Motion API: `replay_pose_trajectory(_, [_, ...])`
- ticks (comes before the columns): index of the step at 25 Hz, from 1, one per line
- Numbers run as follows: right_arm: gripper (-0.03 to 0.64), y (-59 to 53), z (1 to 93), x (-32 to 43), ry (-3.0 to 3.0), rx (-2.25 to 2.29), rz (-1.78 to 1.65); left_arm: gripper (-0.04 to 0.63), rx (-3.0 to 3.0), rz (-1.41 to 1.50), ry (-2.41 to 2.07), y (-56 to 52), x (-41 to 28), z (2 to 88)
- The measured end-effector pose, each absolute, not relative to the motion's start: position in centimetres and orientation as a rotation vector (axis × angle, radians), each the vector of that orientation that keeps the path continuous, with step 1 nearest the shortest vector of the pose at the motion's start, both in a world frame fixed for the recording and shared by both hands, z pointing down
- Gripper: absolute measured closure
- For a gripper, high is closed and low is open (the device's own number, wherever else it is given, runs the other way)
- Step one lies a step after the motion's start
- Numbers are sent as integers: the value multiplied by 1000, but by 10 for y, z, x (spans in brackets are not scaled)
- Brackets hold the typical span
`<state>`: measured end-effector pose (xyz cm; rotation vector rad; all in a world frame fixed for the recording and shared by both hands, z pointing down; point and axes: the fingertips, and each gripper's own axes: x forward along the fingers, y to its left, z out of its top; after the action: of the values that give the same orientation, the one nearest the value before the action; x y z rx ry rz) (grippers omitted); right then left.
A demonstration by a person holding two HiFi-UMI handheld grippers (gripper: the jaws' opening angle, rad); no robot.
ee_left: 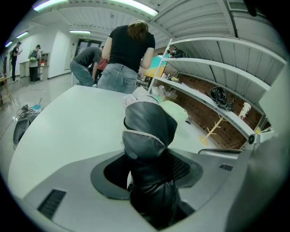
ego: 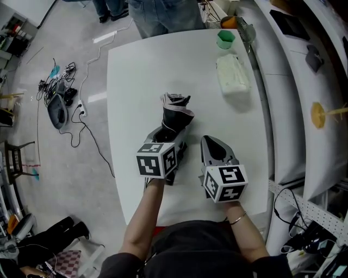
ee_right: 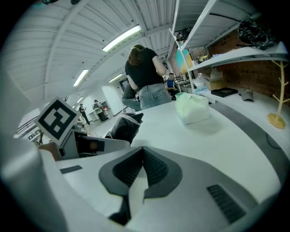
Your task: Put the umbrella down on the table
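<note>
Tabletop (ego: 136,81) open across left side and far middle. White packet (ego: 232,74) and green cup (ego: 225,38) crowd the far right corner. Person (ego: 163,16) stands at far edge; shelf (ego: 288,81) flanks the right.

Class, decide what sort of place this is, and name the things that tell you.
Probably a lab or workshop: a tangle of cables on the bare floor, long wall shelves holding odds and ends, and strip lights overhead.

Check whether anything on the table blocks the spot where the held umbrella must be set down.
Nothing visible does. The umbrella, gripped in the left claw, is over bare table. The white packet and green cup lie at the far end, and the shut right claw is off to its side.
</note>
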<state>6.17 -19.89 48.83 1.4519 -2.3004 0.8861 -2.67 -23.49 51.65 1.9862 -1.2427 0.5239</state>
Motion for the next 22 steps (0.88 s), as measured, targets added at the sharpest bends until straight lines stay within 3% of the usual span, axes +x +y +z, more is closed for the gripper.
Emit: replay_pose_trajectory(22, [598,-202,494,71,-2274,1478,902,360,1950,611,-1279,-241,-19,535])
